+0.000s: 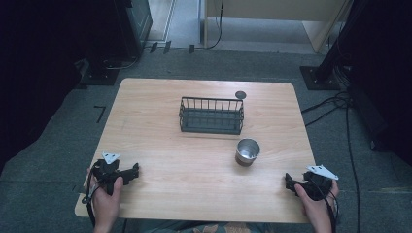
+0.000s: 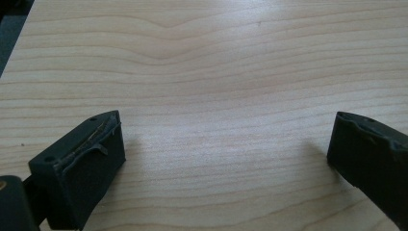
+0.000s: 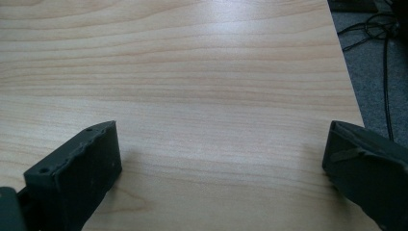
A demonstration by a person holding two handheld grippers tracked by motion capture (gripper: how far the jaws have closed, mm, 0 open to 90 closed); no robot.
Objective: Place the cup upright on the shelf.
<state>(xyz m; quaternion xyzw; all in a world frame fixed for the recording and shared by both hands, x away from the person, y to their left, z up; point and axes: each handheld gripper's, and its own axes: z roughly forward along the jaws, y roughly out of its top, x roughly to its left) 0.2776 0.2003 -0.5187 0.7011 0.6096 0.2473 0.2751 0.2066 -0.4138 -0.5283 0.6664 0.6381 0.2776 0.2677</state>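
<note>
overhead, cup (image 1: 248, 151) beside basket (image 1: 211, 115)

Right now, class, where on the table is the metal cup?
In the high view, the metal cup stands upright right of the table's middle, just in front of the wire basket's right end, nearer the right gripper.

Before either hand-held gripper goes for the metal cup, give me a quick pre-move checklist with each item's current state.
1. Left hand-held gripper empty, jaws wide apart: ok.
2. Right hand-held gripper empty, jaws wide apart: ok.
3. Round shiny metal cup upright, mouth up, standing free on the light wooden table: ok.
4. Dark wire basket upright, nothing seen inside: ok.
5. Bare table between the right hand-held gripper and the cup: ok.
6. Small round grey disc behind the basket, what it is: cannot tell.
</note>
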